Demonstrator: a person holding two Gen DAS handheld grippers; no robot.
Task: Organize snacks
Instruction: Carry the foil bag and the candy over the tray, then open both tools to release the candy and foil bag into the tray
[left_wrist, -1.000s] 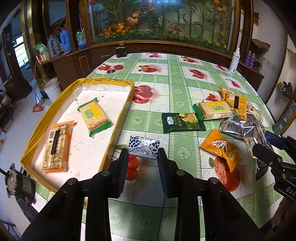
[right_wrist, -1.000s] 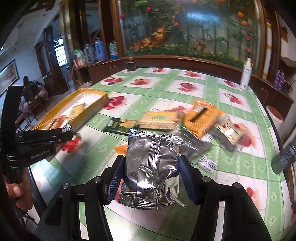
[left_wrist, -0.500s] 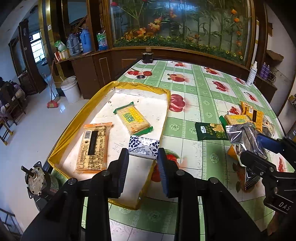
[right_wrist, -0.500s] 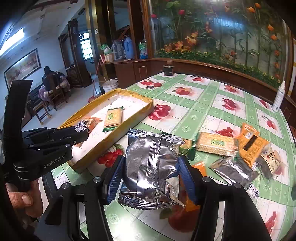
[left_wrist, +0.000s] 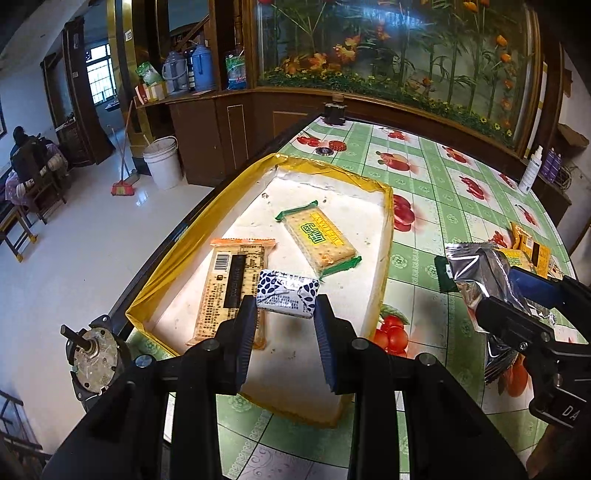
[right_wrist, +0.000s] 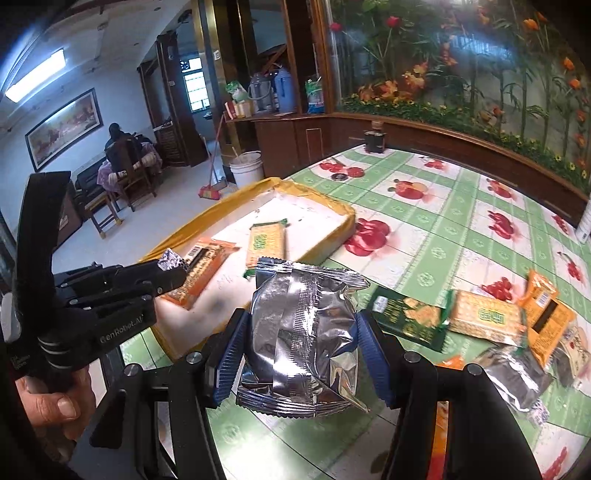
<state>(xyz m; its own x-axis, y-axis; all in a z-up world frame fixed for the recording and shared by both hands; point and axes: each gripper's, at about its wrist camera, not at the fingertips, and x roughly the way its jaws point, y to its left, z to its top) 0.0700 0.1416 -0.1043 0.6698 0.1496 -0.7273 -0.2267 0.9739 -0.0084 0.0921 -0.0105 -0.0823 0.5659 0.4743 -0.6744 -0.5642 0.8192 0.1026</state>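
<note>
My left gripper (left_wrist: 285, 310) is shut on a small blue-and-white patterned snack pack (left_wrist: 288, 293) and holds it above the near part of the yellow-rimmed white tray (left_wrist: 386, 236). In the tray lie an orange cracker packet (left_wrist: 232, 280) and a green-edged biscuit pack (left_wrist: 319, 236). My right gripper (right_wrist: 301, 332) is shut on a crinkled silver foil bag (right_wrist: 303, 328), held above the table just right of the tray (right_wrist: 343, 225). The left gripper (right_wrist: 173, 275) shows at the left of the right wrist view, its small pack at the tips.
Loose snacks remain on the green fruit-print tablecloth (right_wrist: 424, 258): a dark green pack (right_wrist: 410, 321), a yellow biscuit pack (right_wrist: 484, 317), orange packets (right_wrist: 546, 317) and a silver bag (right_wrist: 517, 380). A white spray bottle (left_wrist: 530, 170) stands far right. A small motor (left_wrist: 94, 354) sits by the table edge.
Both grippers have swung left with their snacks. The small patterned pack has gone from above the tablecloth to above the tray, and the foil bag has come close to the tray's right side.
</note>
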